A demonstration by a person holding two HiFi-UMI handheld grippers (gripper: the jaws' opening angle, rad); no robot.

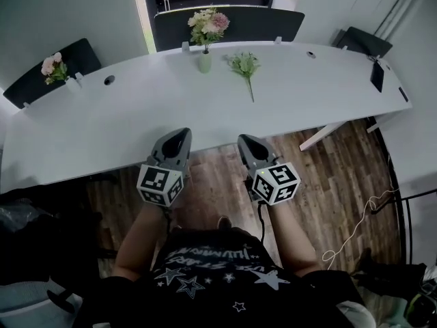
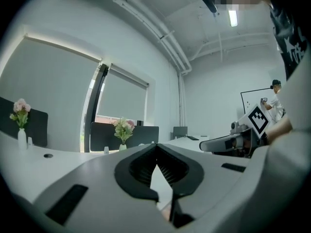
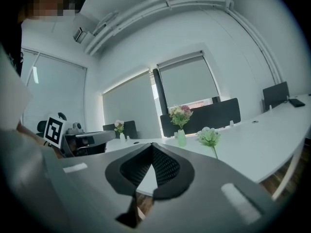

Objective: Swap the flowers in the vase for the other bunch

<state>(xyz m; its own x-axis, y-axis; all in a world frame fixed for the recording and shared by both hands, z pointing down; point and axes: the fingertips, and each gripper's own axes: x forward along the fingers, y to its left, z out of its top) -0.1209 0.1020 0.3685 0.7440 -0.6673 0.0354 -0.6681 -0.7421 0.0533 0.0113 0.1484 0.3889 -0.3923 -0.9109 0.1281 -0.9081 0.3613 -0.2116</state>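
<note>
A small pale green vase (image 1: 205,62) holds a pink and cream bouquet (image 1: 209,24) at the far side of the long white table (image 1: 136,121). To its right, a loose white-green bunch (image 1: 244,65) lies flat on the table. My left gripper (image 1: 181,134) and right gripper (image 1: 244,140) hover side by side at the table's near edge, both shut and empty. The left gripper view shows the vase and bouquet (image 2: 123,130) far ahead. In the right gripper view, the vase (image 3: 181,138) stands just left of the loose bunch (image 3: 209,136).
A second small vase with pink flowers (image 1: 54,69) stands at the table's far left. Dark chairs (image 1: 229,22) line the far side. A dark device (image 1: 377,76) sits at the right end. Wooden floor (image 1: 341,176) with a cable lies below.
</note>
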